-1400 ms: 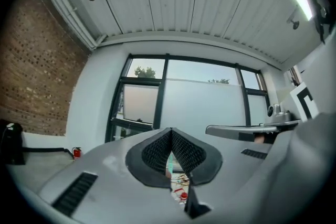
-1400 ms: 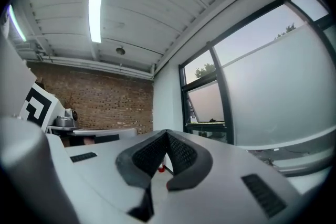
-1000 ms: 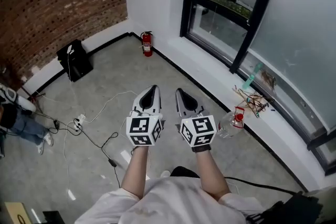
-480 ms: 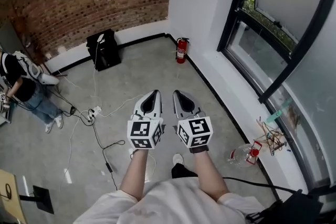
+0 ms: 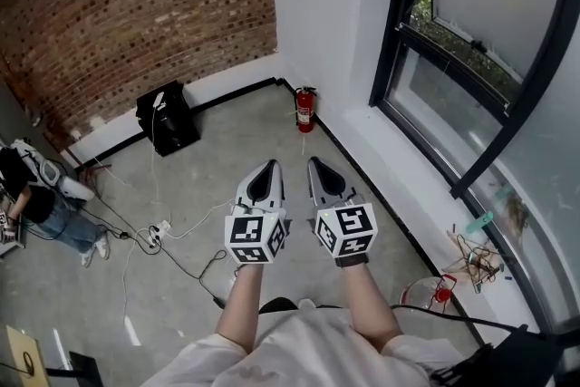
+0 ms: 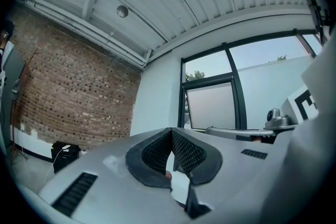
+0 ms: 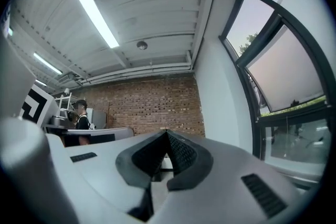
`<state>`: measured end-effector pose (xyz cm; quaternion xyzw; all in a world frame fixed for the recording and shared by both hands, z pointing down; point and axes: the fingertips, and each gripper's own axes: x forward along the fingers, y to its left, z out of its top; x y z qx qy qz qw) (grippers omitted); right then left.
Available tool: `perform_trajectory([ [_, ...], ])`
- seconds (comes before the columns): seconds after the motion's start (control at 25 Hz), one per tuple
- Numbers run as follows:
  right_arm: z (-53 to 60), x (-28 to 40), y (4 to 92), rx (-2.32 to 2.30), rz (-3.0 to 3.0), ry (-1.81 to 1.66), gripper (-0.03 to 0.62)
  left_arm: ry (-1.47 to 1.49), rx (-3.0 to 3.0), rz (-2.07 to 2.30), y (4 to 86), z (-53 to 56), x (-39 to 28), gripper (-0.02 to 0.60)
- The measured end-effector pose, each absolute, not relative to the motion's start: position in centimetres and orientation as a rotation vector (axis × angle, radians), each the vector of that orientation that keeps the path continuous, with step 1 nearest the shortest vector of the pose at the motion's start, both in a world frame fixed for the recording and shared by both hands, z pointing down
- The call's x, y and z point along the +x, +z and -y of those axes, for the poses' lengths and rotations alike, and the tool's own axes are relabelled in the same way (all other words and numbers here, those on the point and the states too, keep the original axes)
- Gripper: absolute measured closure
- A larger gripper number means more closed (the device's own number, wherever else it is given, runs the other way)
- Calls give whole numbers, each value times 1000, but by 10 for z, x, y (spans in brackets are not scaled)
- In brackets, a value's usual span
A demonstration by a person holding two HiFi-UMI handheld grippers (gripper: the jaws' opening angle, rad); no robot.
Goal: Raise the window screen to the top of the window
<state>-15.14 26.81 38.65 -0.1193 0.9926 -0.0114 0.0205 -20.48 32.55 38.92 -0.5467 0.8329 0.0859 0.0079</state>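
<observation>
Both tools are out in front of the person, side by side over the grey concrete floor. The left gripper is clenched, its ribbed black pads pressed tip to tip with nothing between them. The right gripper is the same: jaws together, empty, and its own view confirms it at the tips. Each carries its cube with square markers nearest the person's forearms.

The pale grey window screen sits inside the tall black-framed window, set in the white wall along the right edge of the floor, and it is well apart from both grippers. From the left gripper view the screen fills the lower pane of that frame; from the right gripper view it shows as a grey panel off to the right.

A red fire extinguisher stands at the foot of the white wall, near the far corner of the floor. A black box-shaped case rests against the foot of the red brick wall. A clear plastic bottle with a red cap lies by the right edge, below the window.
</observation>
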Motion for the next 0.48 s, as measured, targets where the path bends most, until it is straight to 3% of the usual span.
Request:
perform_trajectory([
  [0.48, -116, -204, 439, -606, -3102, -151, 600, 180, -1985, -2525, 435, -156, -263, 583],
])
